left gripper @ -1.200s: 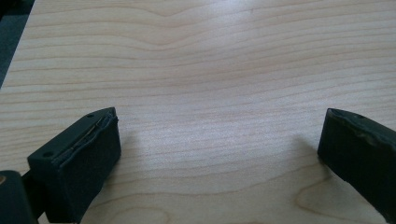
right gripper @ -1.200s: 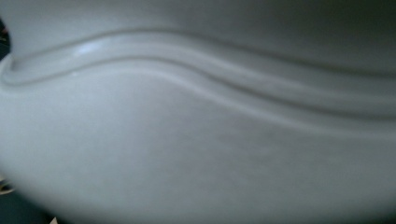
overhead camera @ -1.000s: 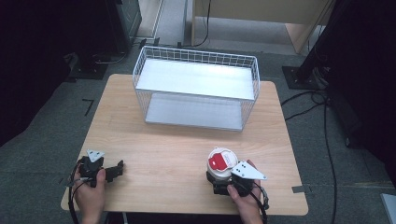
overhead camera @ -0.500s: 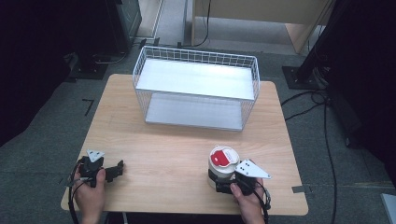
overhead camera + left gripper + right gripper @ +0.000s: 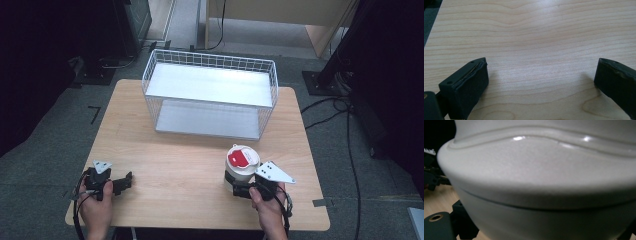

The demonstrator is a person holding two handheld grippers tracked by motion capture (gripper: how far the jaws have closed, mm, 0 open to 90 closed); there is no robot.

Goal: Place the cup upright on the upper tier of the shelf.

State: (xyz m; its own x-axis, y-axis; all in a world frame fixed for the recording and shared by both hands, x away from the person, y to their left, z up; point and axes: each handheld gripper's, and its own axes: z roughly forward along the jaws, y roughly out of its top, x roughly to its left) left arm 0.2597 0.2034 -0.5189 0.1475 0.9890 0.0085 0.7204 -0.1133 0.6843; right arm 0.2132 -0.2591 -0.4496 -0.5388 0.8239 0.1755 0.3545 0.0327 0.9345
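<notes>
A white lidded container with a red patch on its top stands at the table's front right. My right gripper reaches in from the near side and is shut on its lower body. In the right gripper view the container's white rim and wall sit very close, with one black finger showing at the bottom left. My left gripper rests at the front left of the table, pointing right. It is open, and only bare wood lies between its fingers.
A white wire basket with a flat white floor stands at the back middle of the wooden table. Cables and dark stands lie on the floor to the right and behind. A hand holds each gripper at the near edge.
The right gripper and the white container have shifted a little to the right and away from the near edge. The left gripper has stayed put.
</notes>
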